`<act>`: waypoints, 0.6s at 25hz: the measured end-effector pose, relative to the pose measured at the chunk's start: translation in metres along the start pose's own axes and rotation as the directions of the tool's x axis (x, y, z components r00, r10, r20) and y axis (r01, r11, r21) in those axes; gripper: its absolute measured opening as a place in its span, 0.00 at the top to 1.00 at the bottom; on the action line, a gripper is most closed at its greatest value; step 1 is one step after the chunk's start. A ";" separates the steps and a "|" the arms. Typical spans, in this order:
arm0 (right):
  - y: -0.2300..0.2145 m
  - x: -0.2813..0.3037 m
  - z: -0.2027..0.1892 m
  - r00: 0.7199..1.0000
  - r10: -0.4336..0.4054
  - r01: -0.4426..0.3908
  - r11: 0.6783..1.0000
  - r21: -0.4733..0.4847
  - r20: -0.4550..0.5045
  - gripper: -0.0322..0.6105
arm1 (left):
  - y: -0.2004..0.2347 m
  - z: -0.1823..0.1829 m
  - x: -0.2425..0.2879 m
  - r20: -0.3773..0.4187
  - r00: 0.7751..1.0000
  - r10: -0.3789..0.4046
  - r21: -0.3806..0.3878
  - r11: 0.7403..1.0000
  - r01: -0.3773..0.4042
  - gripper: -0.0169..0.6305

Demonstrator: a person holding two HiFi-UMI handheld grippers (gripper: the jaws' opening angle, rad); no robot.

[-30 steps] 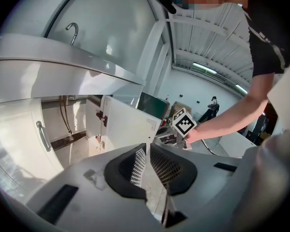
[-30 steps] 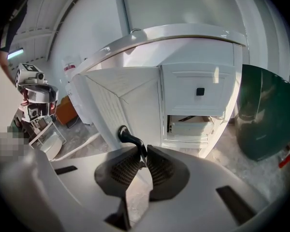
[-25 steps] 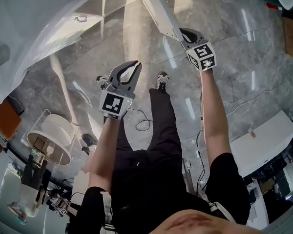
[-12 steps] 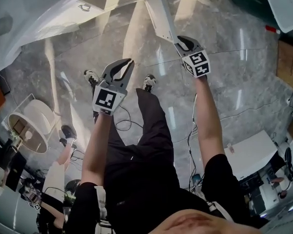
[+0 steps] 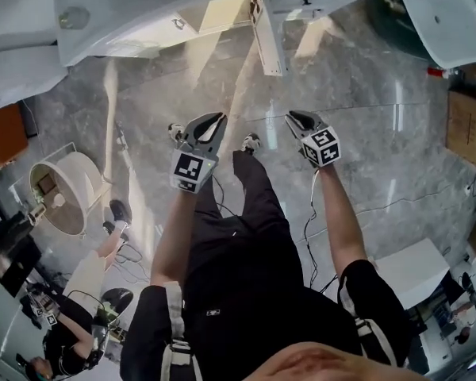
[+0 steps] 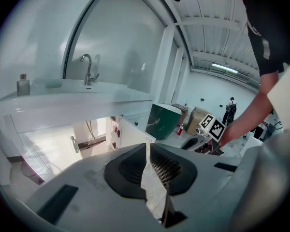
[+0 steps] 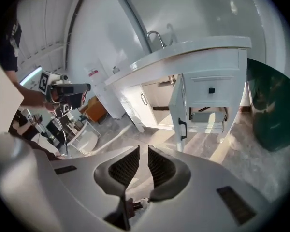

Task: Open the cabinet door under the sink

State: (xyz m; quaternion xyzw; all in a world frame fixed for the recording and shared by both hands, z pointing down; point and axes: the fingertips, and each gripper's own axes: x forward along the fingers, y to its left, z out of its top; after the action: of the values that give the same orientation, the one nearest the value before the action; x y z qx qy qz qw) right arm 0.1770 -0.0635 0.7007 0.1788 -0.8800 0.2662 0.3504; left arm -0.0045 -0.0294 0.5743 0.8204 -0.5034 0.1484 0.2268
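Note:
The white cabinet door (image 5: 268,42) under the sink counter (image 5: 222,2) stands swung open, edge-on to me. In the right gripper view the door (image 7: 178,105) shows its black handle (image 7: 182,128), with the open cabinet behind it. My right gripper (image 5: 292,117) hangs over the marble floor, well short of the door and touching nothing; its pads (image 7: 159,166) leave only a narrow slit. My left gripper (image 5: 216,119) hovers beside it, tips together, empty. The left gripper (image 6: 147,146) faces the open cabinet and the faucet (image 6: 88,66).
A dark green bin (image 7: 273,110) stands right of the cabinet. A round white basket (image 5: 63,205) and another person's legs (image 5: 103,244) are at the left. A cardboard box (image 5: 464,125) and a white table (image 5: 416,264) are at the right. Cables (image 5: 222,205) trail by my feet.
My right gripper has come off the door's outer edge and drawn back toward me. The door stays open, now farther away. The left gripper stayed beside the right one.

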 end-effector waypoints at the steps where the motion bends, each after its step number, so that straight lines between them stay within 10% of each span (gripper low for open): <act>1: 0.017 -0.009 -0.001 1.000 0.015 -0.015 1.000 0.023 0.006 0.78 | -0.005 0.008 -0.011 0.002 1.000 0.007 -0.003 1.000 -0.007 0.92; 7: 0.105 -0.044 -0.001 0.997 0.066 -0.065 0.997 0.038 -0.026 0.81 | -0.027 0.050 -0.073 0.041 0.997 0.064 -0.025 0.998 -0.063 0.92; 15: 0.170 -0.049 0.070 0.992 0.122 -0.118 0.975 -0.189 0.010 0.82 | -0.048 0.066 -0.146 0.060 0.993 0.098 0.001 0.995 -0.098 0.92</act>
State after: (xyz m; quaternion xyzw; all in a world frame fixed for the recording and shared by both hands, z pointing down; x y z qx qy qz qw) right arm 0.0892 0.0362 0.5642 0.0943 -0.9142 0.2004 0.3395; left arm -0.0266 0.0659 0.4387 0.7992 -0.5495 0.1356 0.2025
